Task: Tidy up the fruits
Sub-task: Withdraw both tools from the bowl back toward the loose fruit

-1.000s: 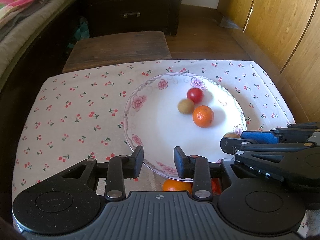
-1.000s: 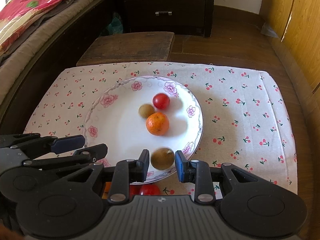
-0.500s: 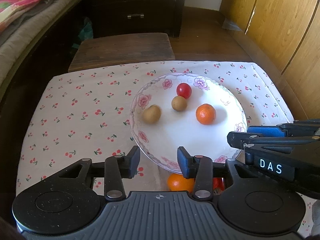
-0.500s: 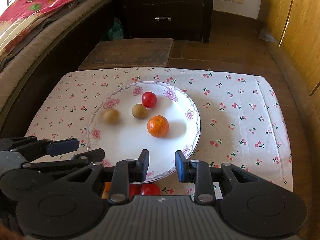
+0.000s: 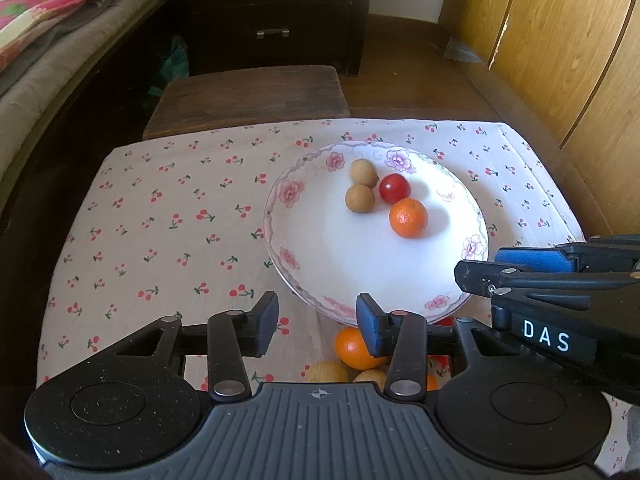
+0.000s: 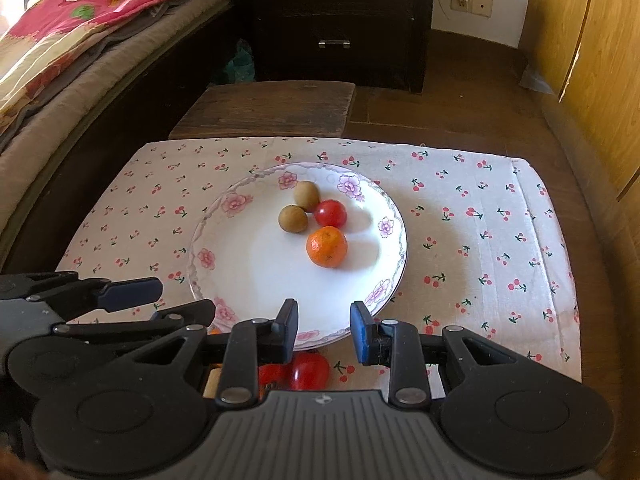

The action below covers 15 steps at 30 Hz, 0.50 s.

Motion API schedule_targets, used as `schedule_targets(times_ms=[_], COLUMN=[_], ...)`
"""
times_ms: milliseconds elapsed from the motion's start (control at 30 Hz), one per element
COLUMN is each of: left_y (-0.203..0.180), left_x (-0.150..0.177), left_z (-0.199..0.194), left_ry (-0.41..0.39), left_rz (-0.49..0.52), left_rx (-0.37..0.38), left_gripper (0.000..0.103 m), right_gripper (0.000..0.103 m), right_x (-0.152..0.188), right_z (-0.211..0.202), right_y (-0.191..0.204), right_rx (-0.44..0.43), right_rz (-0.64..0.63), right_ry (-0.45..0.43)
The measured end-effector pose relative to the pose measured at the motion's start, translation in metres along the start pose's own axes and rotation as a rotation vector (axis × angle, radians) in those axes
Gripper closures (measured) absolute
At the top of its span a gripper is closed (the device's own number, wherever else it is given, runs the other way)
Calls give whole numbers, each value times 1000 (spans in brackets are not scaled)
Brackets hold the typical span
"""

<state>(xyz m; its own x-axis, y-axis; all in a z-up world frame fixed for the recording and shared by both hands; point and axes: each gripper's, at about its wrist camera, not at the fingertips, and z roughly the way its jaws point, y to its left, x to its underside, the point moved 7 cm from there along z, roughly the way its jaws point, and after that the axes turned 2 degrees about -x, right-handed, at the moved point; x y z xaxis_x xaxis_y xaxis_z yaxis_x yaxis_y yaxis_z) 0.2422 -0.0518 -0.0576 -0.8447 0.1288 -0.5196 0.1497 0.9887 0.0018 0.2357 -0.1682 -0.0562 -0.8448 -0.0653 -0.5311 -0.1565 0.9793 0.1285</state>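
Plate (image 6: 248,272) on the cherry-print cloth (image 6: 480,232) holds two longans, a cherry tomato (image 6: 330,213) and a mandarin (image 6: 326,247). Loose fruit (image 5: 352,347) lies just beneath both grippers. Left gripper (image 5: 316,322) and right gripper (image 6: 324,330): jaws apart, empty. Next pick likely needs light squeeze; fruits roll.

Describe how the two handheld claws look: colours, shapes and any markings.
Both are matte black plastic. The left claw and right claw have blue finger pads, linkage bars with silver rivets, round discs either side and a ribbed grey centre. The right one's side reads "DAS".
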Motion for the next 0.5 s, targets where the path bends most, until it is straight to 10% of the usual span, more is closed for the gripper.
schedule_targets(times_ms=[500], left_y=[-1], left_x=[17], left_z=[-10], left_ry=[7], left_rz=[-1], left_rx=[16], left_gripper=[50], right_gripper=[73], right_x=[18], right_z=[-7], right_y=[2], right_rx=[3], right_rz=[-11], right_ry=[18])
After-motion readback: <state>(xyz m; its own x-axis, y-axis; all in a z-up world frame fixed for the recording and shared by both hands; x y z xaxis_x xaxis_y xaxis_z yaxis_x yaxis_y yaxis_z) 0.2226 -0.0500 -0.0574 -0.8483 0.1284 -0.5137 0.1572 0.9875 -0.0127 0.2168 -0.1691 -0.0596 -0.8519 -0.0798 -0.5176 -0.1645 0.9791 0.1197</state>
